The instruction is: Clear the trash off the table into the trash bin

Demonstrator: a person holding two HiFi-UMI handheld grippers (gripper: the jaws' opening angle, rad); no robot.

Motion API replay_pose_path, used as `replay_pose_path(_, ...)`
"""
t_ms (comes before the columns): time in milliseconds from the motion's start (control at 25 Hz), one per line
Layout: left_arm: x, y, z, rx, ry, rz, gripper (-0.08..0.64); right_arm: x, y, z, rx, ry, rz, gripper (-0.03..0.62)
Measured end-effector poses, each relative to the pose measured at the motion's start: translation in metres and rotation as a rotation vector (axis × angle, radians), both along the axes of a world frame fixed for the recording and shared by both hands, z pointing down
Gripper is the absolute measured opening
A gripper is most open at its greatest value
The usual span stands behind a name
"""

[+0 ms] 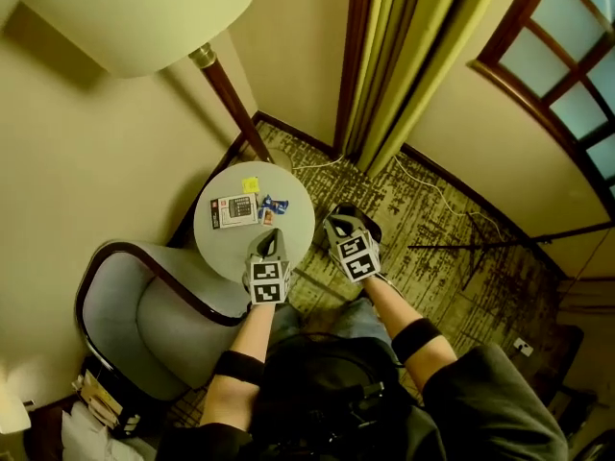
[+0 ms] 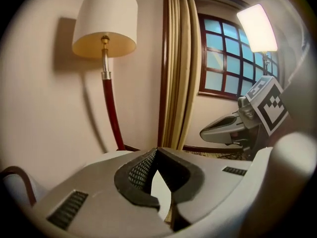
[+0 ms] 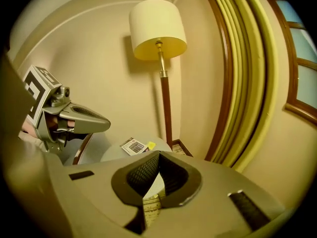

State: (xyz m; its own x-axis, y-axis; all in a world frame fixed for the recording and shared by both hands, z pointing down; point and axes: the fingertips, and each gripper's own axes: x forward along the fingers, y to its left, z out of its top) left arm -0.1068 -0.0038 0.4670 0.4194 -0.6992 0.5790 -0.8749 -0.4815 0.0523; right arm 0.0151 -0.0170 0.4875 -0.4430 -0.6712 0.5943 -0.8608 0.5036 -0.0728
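a: any writing to read here?

b: none. the white card [image 1: 234, 210], at 9 o'clock on the round table [image 1: 213, 241], carries a dark printed grid and a red patch, but the print is too small to read. the cubes on both tools bear only black-and-white square markers.

a: and the rest of the trash?

b: a yellow note [image 1: 251, 184] lies at 12 o'clock on the tabletop, and blue wrappers [image 1: 273, 205] sit just beside the card toward 2 o'clock. all of it is on the table.

a: the tongs?

b: the left gripper [image 1: 272, 236] hangs over the table's 6 o'clock edge and the right gripper [image 1: 338, 227] off its 3 o'clock side. both have their jaws pressed together, tips meeting, with nothing held.

a: what does one view add?

b: only the head view shows the grey armchair [image 1: 144, 315] at 7 o'clock and the blue wrappers. the right gripper view catches the card and note under the floor lamp [image 3: 157, 29]. the left gripper view misses the trash, but shows the window [image 2: 225, 58] at 2 o'clock and a second lit shade [image 2: 257, 26].
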Motion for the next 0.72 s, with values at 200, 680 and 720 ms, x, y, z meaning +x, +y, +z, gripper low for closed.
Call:
replay_pose_path(200,-0.063,0.012,-0.009,0.009,-0.01,-0.108,0.001,-0.076,0.006,-0.014,0.021,-0.01,-0.163,0.0)
replay_pose_path(680,-0.163,0.039,-0.012,0.022,-0.005,-0.272,0.001,-0.191,0.035,-0.017,0.025,-0.008,-0.414,0.0)
replay_pose_path(720,-0.165,0.04,-0.01,0.019,-0.005,-0.272,0.001,-0.193,0.036,-0.017,0.024,-0.005,-0.419,0.0)
